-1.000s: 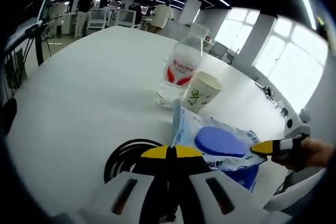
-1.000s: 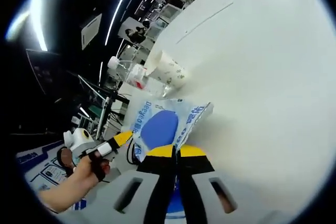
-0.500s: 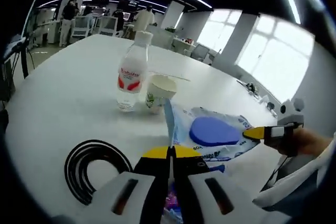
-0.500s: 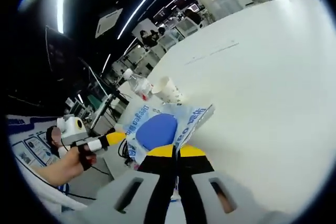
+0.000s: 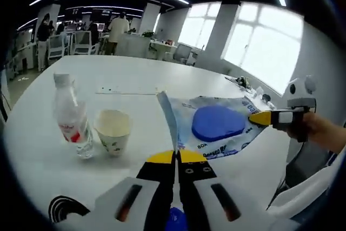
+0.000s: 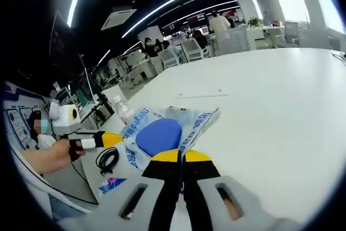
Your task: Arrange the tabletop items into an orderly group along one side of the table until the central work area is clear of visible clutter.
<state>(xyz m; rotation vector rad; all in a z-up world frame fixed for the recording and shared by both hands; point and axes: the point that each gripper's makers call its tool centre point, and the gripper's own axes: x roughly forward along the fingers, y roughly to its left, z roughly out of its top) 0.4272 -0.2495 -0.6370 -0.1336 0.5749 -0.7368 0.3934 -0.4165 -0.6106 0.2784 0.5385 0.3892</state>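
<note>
A wipes pack [image 5: 216, 125] with a round blue lid hangs above the white table [image 5: 130, 77], held from two sides. My left gripper [image 5: 175, 157] is shut on its near edge. My right gripper [image 5: 260, 118], in a person's hand, is shut on the pack's far right corner. In the right gripper view the same pack [image 6: 159, 135] sits just ahead of my right gripper [image 6: 181, 156], and the left gripper [image 6: 112, 139] pinches its left edge. A clear water bottle [image 5: 70, 123] and a paper cup [image 5: 113, 131] stand upright side by side, left of the pack.
A black cable coil [image 5: 65, 209] lies near the table's edge, also seen as a cable coil [image 6: 107, 159] below the pack. A small blue packet [image 6: 113, 184] lies beside it. The table [image 6: 270, 96] stretches wide and bare beyond. People and chairs stand far behind.
Both grippers have kept their grip on the pack. Both views have swung round: in the left gripper view the bottle and cup now sit left of the pack instead of behind it.
</note>
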